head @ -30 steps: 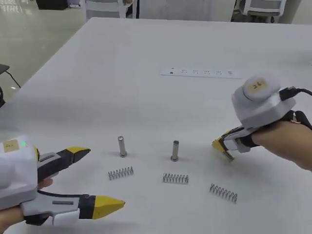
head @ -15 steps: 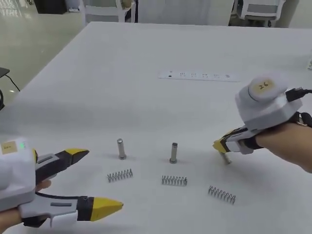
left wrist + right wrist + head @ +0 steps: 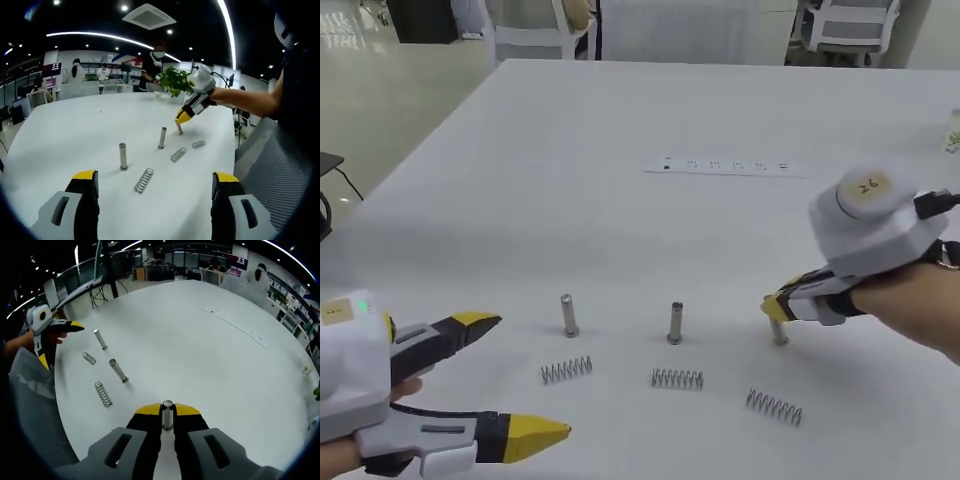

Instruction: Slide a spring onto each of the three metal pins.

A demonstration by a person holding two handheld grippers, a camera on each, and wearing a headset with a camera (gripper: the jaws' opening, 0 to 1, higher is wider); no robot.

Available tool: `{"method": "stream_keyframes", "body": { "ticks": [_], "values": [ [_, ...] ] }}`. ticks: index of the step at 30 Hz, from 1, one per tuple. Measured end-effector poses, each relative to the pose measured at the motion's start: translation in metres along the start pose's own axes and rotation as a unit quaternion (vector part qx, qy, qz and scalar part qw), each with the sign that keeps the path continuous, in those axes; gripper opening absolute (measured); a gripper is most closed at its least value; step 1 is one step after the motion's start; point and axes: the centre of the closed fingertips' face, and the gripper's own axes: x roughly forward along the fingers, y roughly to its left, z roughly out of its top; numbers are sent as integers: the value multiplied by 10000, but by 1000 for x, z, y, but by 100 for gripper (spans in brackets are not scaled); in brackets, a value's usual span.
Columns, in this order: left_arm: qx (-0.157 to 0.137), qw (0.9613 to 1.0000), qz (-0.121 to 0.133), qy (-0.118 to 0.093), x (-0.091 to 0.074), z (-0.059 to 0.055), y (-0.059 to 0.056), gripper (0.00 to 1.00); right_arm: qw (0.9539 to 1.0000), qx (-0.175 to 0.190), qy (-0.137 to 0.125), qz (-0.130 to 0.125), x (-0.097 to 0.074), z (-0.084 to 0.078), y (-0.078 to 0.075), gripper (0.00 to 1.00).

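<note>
Right gripper (image 3: 773,304) has its yellow-tipped jaws pinched narrow around the right pin (image 3: 167,414). In the right gripper view the pin's flat top pokes up between the tips. From the head view the pin looks upright with its foot on the white table (image 3: 620,180), though the contact spot is too small for me to be sure.

Left gripper (image 3: 520,375) is at the near left, jaws spread wide with nothing between them, hanging just over the table and well apart from the parts.

The middle pin (image 3: 675,322) and left pin (image 3: 568,315) stand upright in a row with the held one, both bare. The three springs lie flat on the table, one just in front of each pin: left spring (image 3: 566,370), middle spring (image 3: 677,378), right spring (image 3: 773,407). None of them is on a pin.

Farther back on the table is a white power strip (image 3: 730,167).
</note>
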Motion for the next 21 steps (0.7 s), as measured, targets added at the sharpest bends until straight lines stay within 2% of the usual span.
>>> {"method": "stream_keyframes", "body": {
  "ticks": [21],
  "values": [
    [67,10000,3,8,-2,3,-2,91,10000,-55,-38,-28,-8,-7,1,6]
  ]
}}
